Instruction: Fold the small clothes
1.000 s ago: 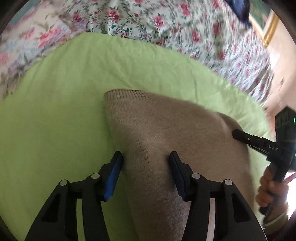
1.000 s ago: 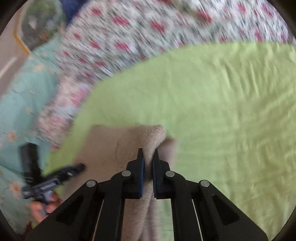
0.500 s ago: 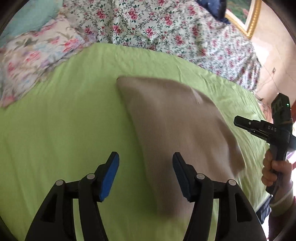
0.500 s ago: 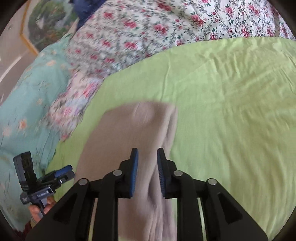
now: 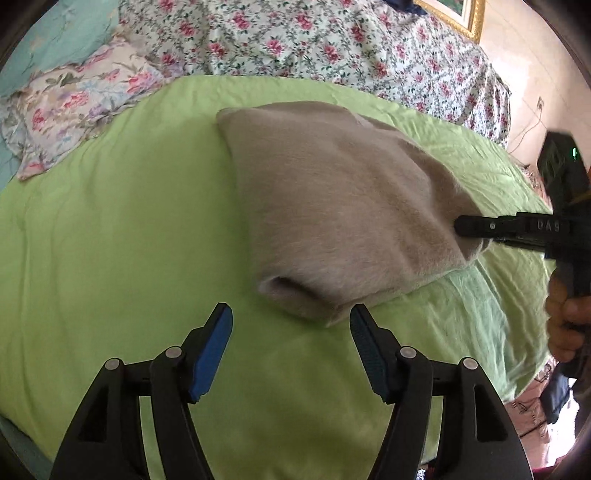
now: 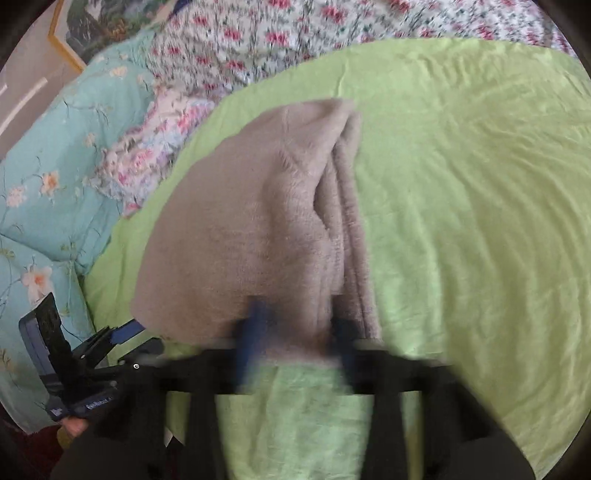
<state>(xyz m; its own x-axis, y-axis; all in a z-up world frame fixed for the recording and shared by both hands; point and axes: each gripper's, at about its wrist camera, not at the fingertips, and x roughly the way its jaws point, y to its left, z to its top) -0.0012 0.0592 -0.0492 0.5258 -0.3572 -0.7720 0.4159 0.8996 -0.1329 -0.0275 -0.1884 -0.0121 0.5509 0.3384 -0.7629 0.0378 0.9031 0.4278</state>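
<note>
A folded beige knit garment [image 5: 332, 206] lies on the lime-green sheet [image 5: 110, 258]; it also shows in the right wrist view [image 6: 258, 229], with stacked layers along its right edge. My left gripper [image 5: 291, 332] is open and empty, just short of the garment's near corner. My right gripper [image 6: 295, 332] is blurred by motion, its fingers spread at the garment's near edge, holding nothing. In the left wrist view the right gripper [image 5: 476, 227] shows at the garment's right corner. The left gripper [image 6: 118, 332] shows at lower left of the right wrist view.
A floral bedspread [image 5: 332, 44] covers the bed behind the green sheet. A floral pillow [image 5: 74, 110] and a turquoise quilt [image 6: 48, 184] lie at the left. A framed picture [image 5: 458, 14] hangs on the wall. The bed's edge [image 5: 524, 369] drops off at right.
My right gripper has let go of the garment and opened. Both grippers have pulled back toward me, and the garment now lies folded on the sheet.
</note>
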